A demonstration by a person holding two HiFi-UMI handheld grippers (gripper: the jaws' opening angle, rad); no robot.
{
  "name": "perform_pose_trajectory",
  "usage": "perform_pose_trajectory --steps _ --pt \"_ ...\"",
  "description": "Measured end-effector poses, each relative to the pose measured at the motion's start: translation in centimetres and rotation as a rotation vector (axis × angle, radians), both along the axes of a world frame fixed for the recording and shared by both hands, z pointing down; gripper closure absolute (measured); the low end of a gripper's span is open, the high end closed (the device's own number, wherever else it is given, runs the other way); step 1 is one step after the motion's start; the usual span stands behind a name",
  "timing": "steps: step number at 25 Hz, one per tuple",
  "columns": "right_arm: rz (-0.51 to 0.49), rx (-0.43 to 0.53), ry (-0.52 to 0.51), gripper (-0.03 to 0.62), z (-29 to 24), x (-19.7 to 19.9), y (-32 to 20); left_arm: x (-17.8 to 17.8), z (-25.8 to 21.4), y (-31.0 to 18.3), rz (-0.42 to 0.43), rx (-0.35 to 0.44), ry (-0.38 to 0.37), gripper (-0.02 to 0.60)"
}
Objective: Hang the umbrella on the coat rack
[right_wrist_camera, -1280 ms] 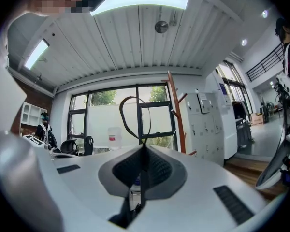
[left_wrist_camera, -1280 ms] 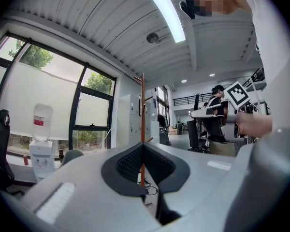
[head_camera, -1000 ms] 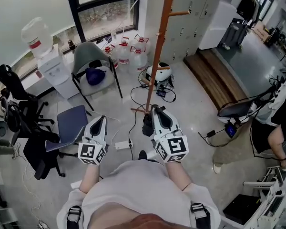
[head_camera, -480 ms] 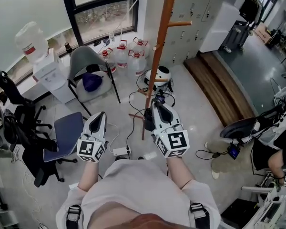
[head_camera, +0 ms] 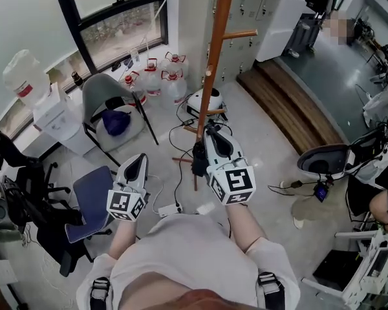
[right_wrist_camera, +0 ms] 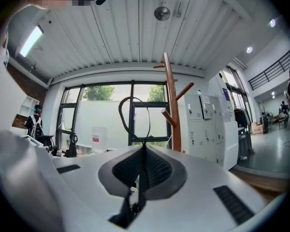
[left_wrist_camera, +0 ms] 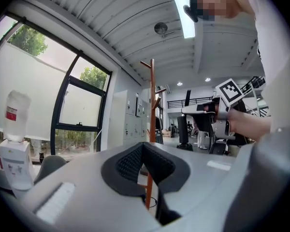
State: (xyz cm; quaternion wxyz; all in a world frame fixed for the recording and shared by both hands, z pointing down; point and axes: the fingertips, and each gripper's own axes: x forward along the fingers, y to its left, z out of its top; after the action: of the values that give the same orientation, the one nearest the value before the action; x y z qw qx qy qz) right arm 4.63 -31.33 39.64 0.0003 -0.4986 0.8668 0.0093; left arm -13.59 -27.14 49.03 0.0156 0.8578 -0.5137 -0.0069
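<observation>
Status: right gripper (head_camera: 211, 133) has its fingers pressed together on the strap loop (right_wrist_camera: 131, 97) of the umbrella (head_camera: 199, 161). The loop stands up above the fingertips in the right gripper view, and the folded dark umbrella body hangs under that gripper in the head view, off the floor and just beside the coat rack (head_camera: 213, 63) pole. Left gripper (head_camera: 138, 162) has its fingers closed tip to tip with nothing pinched; only the rack pole shows through the gap lower down in its own view. Both grippers point level toward the rack. Delta vs a second ago: the person has closed in on the rack. The pole foot, which sat beyond the right fingertips, now lands between the two grippers, close to the right one's inner side. The upper peg (head_camera: 239, 34) sits lower in the head view than before. The grey chair (head_camera: 110, 95) and the water jugs (head_camera: 158, 76) by the window edge of the floor have slid left and down in view, and the blue chair (head_camera: 94, 192) is now right next to the left gripper. Grip on the strap is unchanged across all three frames, and the left fingers are closed the same way. Umbrella is not yet on any peg.
</observation>
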Motion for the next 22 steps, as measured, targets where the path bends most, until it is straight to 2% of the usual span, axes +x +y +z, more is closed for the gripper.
perform_pose_trajectory --steps 13,22 --pt "0.113 0.016 0.016 0.582 -3.8 -0.4 -6.6 -2.2 0.8 -1.1 0.014 -0.011 0.028 0.571" --pt "0.195 0.019 0.065 0.582 -4.9 0.3 -10.8 -2.8 0.9 -0.8 0.013 -0.013 0.041 0.571"
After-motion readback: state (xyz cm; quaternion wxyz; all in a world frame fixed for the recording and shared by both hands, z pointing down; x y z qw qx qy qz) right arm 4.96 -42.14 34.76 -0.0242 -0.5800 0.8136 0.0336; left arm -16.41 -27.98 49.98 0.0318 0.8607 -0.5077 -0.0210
